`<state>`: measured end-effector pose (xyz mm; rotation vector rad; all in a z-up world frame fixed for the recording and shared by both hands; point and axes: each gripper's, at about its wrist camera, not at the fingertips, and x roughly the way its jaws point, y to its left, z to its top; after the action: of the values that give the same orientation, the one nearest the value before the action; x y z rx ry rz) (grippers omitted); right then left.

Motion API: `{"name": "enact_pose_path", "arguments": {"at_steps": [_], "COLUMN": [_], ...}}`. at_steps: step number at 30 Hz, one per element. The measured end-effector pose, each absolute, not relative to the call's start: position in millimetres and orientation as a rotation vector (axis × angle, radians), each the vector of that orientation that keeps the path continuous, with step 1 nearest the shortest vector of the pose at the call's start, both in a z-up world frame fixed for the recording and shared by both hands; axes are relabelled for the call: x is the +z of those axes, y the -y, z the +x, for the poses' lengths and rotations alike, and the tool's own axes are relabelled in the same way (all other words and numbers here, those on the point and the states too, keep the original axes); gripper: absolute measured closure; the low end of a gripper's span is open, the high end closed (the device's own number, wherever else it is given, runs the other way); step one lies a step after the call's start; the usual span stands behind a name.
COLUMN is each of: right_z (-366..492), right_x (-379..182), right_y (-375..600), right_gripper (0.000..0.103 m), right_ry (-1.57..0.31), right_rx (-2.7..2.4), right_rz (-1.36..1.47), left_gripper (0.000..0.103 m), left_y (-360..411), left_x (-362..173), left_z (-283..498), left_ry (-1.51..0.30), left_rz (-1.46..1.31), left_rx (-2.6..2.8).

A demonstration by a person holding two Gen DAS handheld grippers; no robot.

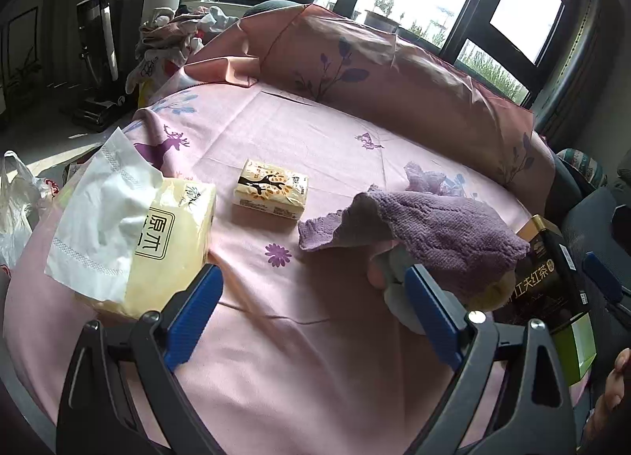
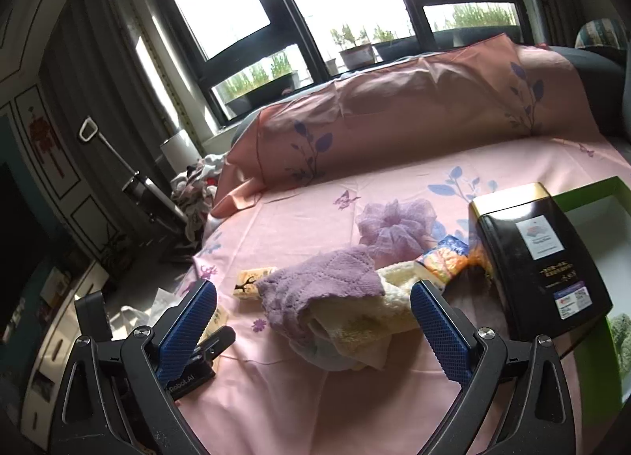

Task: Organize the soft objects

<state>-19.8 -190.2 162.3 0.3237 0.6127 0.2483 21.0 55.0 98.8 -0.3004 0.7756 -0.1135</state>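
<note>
Both tongs, left point(image 1: 311, 313) and right point(image 2: 313, 321), gape wide over the bed point(image 1: 315, 131); purple cloth point(image 2: 323, 277) sits beside the black tin point(image 2: 540, 258), maybe touching.

The bed sheet point(image 1: 307, 131) is smooth pink printed cloth. The purple towel point(image 1: 441, 226) is nubby knitted terry, the cream towel point(image 2: 355, 321) beneath it fuzzy. The large tissue pack point(image 1: 173, 242) and small tissue pack point(image 1: 272, 189) wear glossy plastic film; the protruding tissue point(image 1: 98, 202) is embossed paper. The black tin point(image 2: 540, 258) shines. The fingers' point(image 2: 189, 325) blue pads are ribbed matt plastic.
</note>
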Motion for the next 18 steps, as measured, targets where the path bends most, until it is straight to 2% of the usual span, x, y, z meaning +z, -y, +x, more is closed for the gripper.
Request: {"name": "enact_pose_path", "arguments": {"at_steps": [2,4,6,7,9,12,18], "right_z": [-3,13,29,35,43,38,22], "right_x": [159,152,139,131,118,122,163], "right_y": [180,172,169,168,170,174,167], "right_gripper": [0.003,0.011,0.031,0.036,0.074,0.094,0.097], "right_ry": [-0.631,-0.648,-0.695,-0.728,-0.772,-0.737,-0.589], "right_rx": [0.247,0.221,0.193,0.178,0.146,0.152,0.227], "right_rz": [0.293,0.258,0.243,0.241,0.238,0.247,0.255], "left_gripper": [0.01,0.01,0.01,0.01,0.01,0.01,0.01], "left_y": [-59,-64,-67,-69,-71,-74,-88], "left_x": [99,99,99,99,98,99,103], "left_z": [20,21,22,22,24,25,22], "left_ry": [-0.774,-0.774,-0.778,-0.78,-0.784,-0.786,-0.762], "left_rz": [-0.315,-0.331,-0.344,-0.348,-0.354,-0.358,-0.394], "left_rx": [-0.103,-0.098,-0.094,-0.093,-0.088,-0.08,-0.064]}}
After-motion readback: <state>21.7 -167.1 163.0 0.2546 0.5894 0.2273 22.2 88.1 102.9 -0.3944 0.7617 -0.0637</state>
